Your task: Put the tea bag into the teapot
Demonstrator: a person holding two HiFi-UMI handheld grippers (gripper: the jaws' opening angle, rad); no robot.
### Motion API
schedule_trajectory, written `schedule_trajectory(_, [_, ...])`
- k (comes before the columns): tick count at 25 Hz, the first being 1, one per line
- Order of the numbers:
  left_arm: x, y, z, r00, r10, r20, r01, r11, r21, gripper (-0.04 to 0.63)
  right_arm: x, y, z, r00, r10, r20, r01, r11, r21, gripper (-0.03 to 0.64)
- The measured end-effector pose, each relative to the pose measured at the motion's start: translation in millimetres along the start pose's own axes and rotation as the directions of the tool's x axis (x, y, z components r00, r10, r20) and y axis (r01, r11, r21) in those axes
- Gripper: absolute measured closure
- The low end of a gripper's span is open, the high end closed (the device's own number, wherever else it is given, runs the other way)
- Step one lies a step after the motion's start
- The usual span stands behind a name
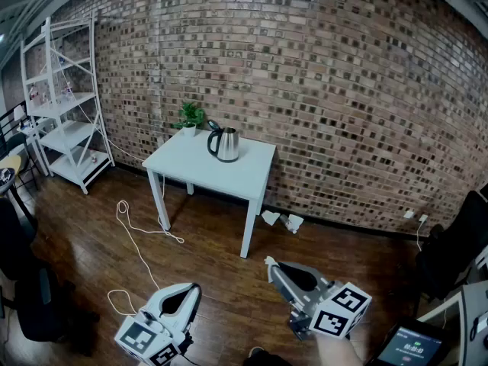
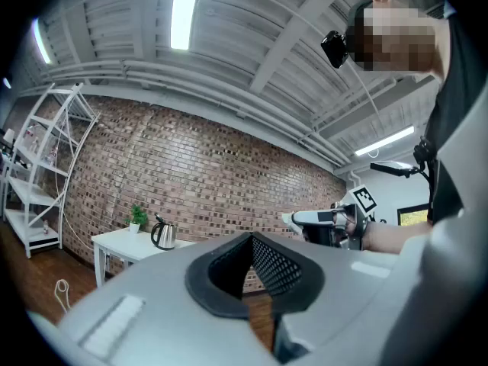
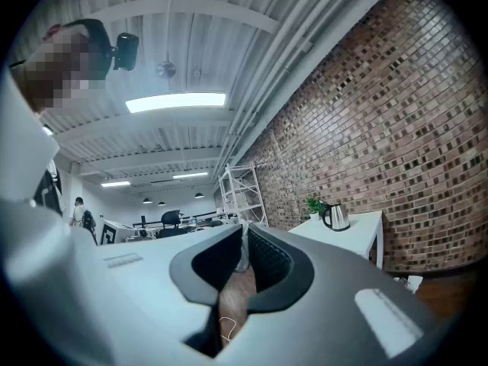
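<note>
two grippers are held low over the dark wooden floor (image 1: 229,265), well apart from the white table (image 1: 252,175) that stands against the brick wall (image 1: 343,90). the left gripper (image 1: 195,288) points up and forward with its jaws closed tip to tip, and its own view shows nothing between them. the right gripper (image 1: 269,263) is just beside it to the right, with its jaws drawn almost together on a thin white thing that looks like the tea bag (image 3: 242,250). the bag is pinched upright between the jaw tips, and in the head view it shows only as a small pale speck at the tip. the teapot (image 1: 225,145), a shiny metal pot with a black handle, stands upright near the back edge of the table. a small green plant (image 1: 189,117) in a white pot sits just to its left at the table's back corner. a white shelf (image 1: 65,105) stands against the wall well to the left, and a pale cord (image 1: 133,239) trails in loops across the floor between the table and the left gripper.
</note>
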State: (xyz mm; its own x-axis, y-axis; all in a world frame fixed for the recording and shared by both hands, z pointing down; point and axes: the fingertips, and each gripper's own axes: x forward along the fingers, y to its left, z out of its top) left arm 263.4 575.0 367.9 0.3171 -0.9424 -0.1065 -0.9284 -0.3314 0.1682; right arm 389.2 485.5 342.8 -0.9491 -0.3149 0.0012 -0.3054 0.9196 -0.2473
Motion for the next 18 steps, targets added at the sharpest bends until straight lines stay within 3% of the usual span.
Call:
schedule_trajectory(6, [41.2, 39.3, -14.9, 0.999, 0.031, -0.013, -0.031, 0.999, -0.013, 0.589, 28.1, -44.1, 8.0, 1.0, 0.009, 0.02, -0.009, 1.0, -0.007, 0.592])
schedule_trajectory(18, [191.0, 138.5, -0.1, 0.997, 0.071, -0.031, -0.071, 0.997, 0.011, 0.589, 122.3, -192.3, 57.9, 0.998, 0.058, 0.036, -0.058, 0.998, 0.005, 0.591])
